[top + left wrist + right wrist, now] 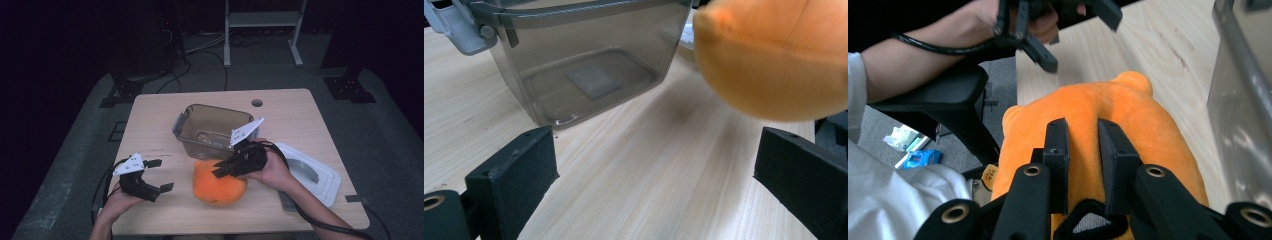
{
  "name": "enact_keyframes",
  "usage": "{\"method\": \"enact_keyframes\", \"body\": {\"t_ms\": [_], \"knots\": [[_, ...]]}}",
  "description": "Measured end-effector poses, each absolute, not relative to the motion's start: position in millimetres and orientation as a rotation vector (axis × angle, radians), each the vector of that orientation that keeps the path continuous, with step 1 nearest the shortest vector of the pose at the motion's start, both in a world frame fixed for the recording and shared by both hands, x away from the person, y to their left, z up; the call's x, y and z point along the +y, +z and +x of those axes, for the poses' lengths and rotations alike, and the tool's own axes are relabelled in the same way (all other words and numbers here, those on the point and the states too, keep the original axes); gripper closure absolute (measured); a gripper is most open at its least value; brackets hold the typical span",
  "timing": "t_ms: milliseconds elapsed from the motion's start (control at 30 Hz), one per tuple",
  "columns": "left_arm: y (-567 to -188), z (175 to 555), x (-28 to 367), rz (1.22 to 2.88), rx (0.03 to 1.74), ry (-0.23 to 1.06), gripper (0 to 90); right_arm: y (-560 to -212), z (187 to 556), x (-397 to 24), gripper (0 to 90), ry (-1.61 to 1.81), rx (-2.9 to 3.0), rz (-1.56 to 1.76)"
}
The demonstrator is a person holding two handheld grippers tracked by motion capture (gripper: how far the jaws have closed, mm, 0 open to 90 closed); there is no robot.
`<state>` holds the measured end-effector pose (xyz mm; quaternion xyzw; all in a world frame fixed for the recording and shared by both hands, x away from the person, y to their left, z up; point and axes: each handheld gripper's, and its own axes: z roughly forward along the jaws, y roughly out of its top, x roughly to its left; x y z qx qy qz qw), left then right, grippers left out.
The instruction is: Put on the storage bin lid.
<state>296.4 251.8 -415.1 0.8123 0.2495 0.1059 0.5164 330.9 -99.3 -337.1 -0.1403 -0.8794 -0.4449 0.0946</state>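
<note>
On the left of the desk (150,107), the left tongs (159,175) hover just over the wood near the front edge, jaws spread wide with nothing between them. In the left gripper view the bare grain runs between the two black jaws, and ahead of them stand the tub's wall and the rounded flank of the toy.

In the middle, close to the front edge, is the orange plush toy (218,186). The right tongs (219,170) come onto its top from the right, and the right gripper view shows the two jaws drawn close together, pinching a ridge of the orange fabric between the pads; a small dark patch of the toy shows just below them. In the left gripper view the toy's underside appears clear of the wood, with a soft shadow beneath it.

Directly behind the toy, toward the far side, sits the smoky clear plastic tub (214,131), open-topped, with grey clip handles at its rim. Its near wall stands just beyond the toy and the right tongs.

On the right lies the white lid (320,177), flat on the desk near the right front corner, just beside the person's right hand and wrist. The black cable (320,222) trails from the right tongs along the forearm and off the front edge.
</note>
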Motion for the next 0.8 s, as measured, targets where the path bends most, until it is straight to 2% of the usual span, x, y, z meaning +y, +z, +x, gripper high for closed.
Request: {"method": "enact_keyframes", "body": {"t_ms": [333, 800], "knots": [[-416, 296, 252, 1.949, 0.6, 0.253, 2.9, -297, 336, -92, 75.3, -1.37, -2.617, -0.381], [-415, 296, 253, 1.945, 0.596, 0.256, 2.9, -264, 362, -95, 75.3, -1.423, -2.6, -0.424]]}}
